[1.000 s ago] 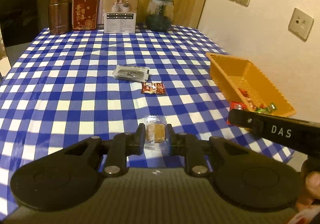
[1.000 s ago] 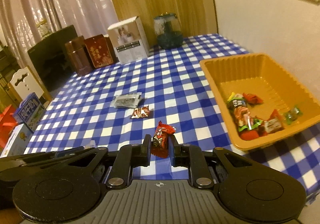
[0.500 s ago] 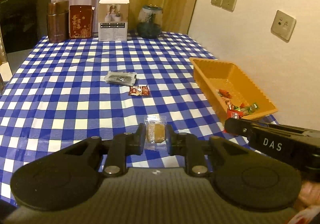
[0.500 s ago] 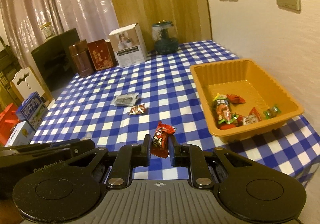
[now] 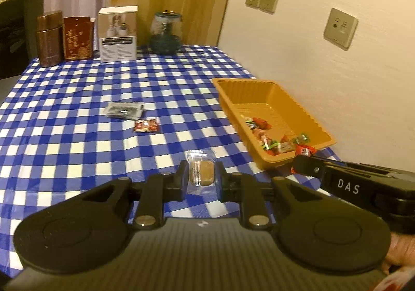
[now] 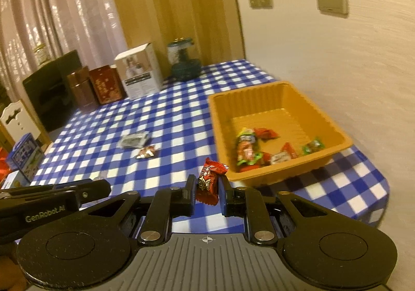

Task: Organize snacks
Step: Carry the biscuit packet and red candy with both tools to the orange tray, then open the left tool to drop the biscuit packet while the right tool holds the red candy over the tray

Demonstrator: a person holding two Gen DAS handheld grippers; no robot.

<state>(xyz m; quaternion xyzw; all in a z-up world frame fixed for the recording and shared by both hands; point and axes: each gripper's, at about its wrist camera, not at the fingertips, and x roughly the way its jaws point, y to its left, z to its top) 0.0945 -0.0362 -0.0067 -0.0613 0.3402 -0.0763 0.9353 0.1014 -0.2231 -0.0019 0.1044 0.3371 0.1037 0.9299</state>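
My left gripper [image 5: 201, 177] pinches a clear-wrapped brown biscuit [image 5: 201, 170] between its fingers, held above the near part of the blue-and-white checked tablecloth [image 5: 77, 114]. My right gripper [image 6: 206, 187] clamps a red candy packet [image 6: 208, 182] with dark print and crimped ends, just short of the near left corner of the orange tray [image 6: 259, 174]. The tray sits at the right table edge, beside the wall, and holds several red and green wrapped sweets [image 6: 249, 148]. Left of the tray, mid-table, lie a small red-and-white packet [image 5: 146, 125] and, just beyond it, a grey foil packet [image 5: 124, 110]. At the far edge stand a brown canister [image 5: 49, 38], a red box [image 5: 77, 38], a white carton [image 5: 118, 33] and a dark glass jar [image 5: 166, 33].
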